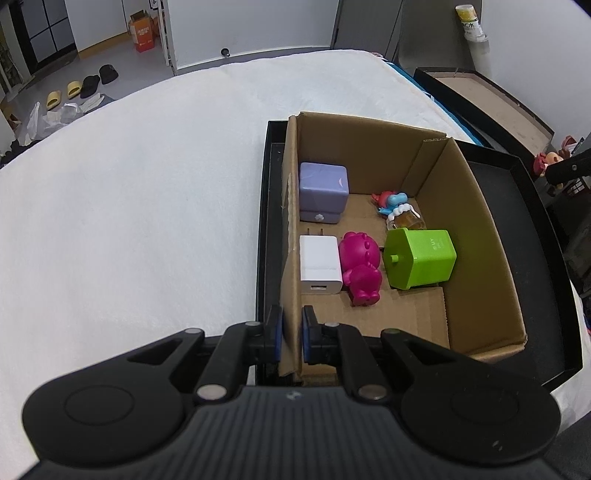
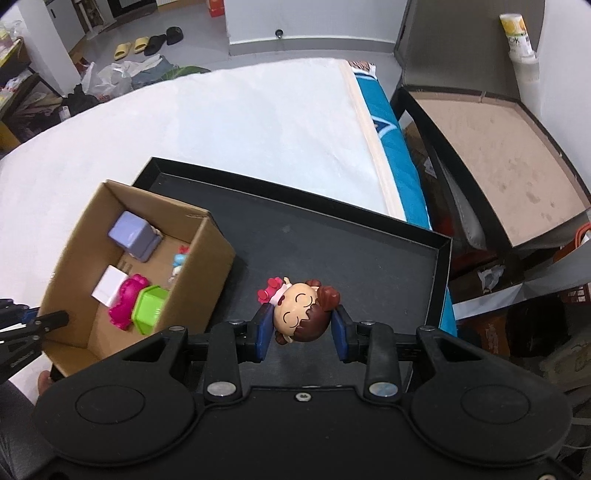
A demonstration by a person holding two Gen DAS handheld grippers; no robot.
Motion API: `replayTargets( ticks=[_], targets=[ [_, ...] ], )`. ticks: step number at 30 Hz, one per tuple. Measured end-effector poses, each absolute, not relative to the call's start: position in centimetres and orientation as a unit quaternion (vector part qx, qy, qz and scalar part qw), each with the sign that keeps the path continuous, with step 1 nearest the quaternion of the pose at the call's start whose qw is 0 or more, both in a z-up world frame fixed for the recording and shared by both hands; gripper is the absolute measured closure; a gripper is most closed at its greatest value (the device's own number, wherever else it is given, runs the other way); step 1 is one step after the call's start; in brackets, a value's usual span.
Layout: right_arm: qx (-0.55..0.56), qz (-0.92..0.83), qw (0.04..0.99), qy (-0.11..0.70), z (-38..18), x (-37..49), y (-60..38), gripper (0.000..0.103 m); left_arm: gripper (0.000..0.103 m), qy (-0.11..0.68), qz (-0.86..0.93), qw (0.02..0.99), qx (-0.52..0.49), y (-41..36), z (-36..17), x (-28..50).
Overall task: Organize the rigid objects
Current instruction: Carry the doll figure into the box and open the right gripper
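A cardboard box [image 1: 476, 221] stands in a black tray [image 1: 532, 236] on a white bed. In it lie a purple cube [image 1: 324, 192], a white charger [image 1: 319, 264], a magenta figure [image 1: 360, 268], a green container [image 1: 419, 257] and a small blue figure [image 1: 392, 202]. My left gripper [image 1: 290, 334] is shut on the box's left wall. My right gripper [image 2: 301, 332] is shut on a brown-haired doll figure [image 2: 301, 309], held above the tray floor [image 2: 332, 251] to the right of the box [image 2: 207, 266]. The doll also shows in the left wrist view [image 1: 550, 161].
A second open brown-lined box [image 2: 498, 147] stands off the bed to the right. A white bottle [image 2: 517, 33] stands behind it. The white bed [image 1: 129, 203] spreads left of the tray. Shoes and bags lie on the floor beyond.
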State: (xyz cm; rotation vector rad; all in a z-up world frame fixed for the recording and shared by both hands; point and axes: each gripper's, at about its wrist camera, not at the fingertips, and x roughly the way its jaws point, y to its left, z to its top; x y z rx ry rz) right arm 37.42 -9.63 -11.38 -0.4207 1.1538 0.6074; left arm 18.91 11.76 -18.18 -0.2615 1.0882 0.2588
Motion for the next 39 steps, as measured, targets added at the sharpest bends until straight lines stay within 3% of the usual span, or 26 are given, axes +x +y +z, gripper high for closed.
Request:
replayTargets(
  ticks=[22, 39],
  targets=[
    [-0.215, 0.322, 0.770, 0.506, -8.0, 33.2, -5.5, 0.070, 0.093, 0.505, 0.109, 0.843, -0.152, 12.6, -18.0, 18.2],
    [-0.248, 0.348, 0.749, 0.507, -9.7, 30.8, 0.3, 0.070, 0.093, 0.500, 0.101, 0.845, -0.161, 13.0, -18.1, 17.9]
  ],
)
